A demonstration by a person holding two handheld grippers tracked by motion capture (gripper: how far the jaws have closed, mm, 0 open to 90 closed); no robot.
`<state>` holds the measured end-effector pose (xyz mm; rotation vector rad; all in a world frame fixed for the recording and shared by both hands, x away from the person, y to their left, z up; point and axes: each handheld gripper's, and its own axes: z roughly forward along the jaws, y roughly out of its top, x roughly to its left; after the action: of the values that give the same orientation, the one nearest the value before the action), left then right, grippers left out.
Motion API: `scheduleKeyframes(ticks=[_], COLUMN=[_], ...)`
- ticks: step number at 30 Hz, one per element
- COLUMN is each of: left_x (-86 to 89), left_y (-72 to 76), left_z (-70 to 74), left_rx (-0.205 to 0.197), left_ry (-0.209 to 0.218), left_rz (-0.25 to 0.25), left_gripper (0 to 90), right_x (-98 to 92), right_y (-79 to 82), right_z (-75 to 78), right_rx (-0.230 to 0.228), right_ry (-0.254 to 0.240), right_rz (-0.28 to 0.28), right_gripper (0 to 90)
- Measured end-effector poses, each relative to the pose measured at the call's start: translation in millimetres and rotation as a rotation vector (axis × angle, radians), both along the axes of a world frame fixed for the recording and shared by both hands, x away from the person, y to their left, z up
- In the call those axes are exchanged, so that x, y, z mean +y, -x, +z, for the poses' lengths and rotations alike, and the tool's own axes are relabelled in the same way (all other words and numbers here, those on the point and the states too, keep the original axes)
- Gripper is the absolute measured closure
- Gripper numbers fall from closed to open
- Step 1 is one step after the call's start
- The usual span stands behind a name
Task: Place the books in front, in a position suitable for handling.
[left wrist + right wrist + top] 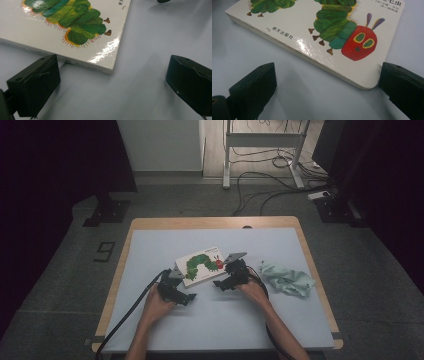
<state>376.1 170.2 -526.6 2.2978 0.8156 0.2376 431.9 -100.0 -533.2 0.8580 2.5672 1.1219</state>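
Your left gripper sits low on the pale table at the near left corner of the picture book, and its jaws are spread wide with nothing between them; in the left gripper view one jaw rests just beside the book's spine edge while the other stands well apart on bare table. Your right gripper sits at the book's near right corner, jaws likewise spread and empty, one close to the rounded corner. The book lies flat near the table's middle, cover up (a green caterpillar with a red face). A crumpled pale green cloth lies to the right of your right hand.
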Motion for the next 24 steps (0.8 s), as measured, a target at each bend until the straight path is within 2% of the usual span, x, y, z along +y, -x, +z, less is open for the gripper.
scheduleKeyframes(ticks=[16, 24], left_x=[-3.6, -7.9], left_y=[32.5, 54.2], left_z=[-0.3, 1.4], left_rx=[0.005, 0.022], left_ry=[0.018, 0.013], left_rz=[-0.013, -0.053], left_gripper=[0.0, 0.0], right_x=[-6.2, -13.3], right_y=[28.6, 48.4], right_z=[0.2, -0.3], right_rx=[0.006, 0.004], right_ry=[-0.002, -0.008], right_rz=[0.012, 0.028], right_gripper=[0.0, 0.0])
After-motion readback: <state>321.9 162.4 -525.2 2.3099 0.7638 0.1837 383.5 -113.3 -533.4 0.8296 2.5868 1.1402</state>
